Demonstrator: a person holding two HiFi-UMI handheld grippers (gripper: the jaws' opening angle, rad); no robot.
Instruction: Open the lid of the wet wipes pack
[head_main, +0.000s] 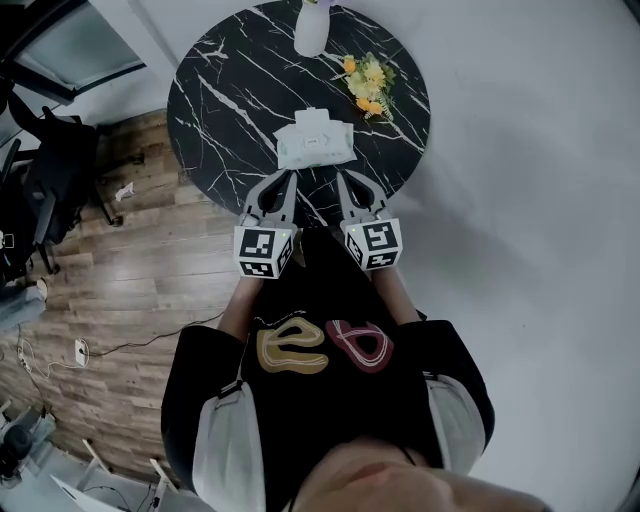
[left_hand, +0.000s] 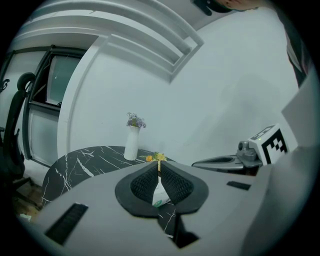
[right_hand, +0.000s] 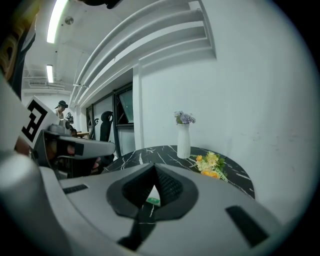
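— how were the jaws, from where you stood?

— both pairs were closed on nothing. the left gripper (left_hand: 159, 164) had its pads met at the tips, and so had the right gripper (right_hand: 155, 166). through the slit under each pair you saw only a sliver of white wrapper with a green mark. it lay beyond the tips, not pinched.

— and the pack itself?

— the wet wipes pack (head_main: 314, 146) lay flat on the black marbled tabletop (head_main: 220, 100), in the half nearer the person. the two grippers pointed at it side by side from the near edge, close to it, and i saw neither one touch it. a white vase (head_main: 311, 30) stood at the far rim, and a small bunch of yellow flowers (head_main: 366, 80) lay beyond the pack to the right.

— so was the lid open?

— i couldn't settle it. a pale oblong (head_main: 314, 119) showed at the pack's far edge. it might have been the lid turned back, or just part of the pack's top. from above it was too small to say.

— then how far along would you put it?

— it fitted two readings: a lid lying down with the grippers held short of it, or a lid flipped over with the grippers held clear. if that oblong was the lid laid back, the pack lay as the job wanted. if not, lifting the flap was all still left.
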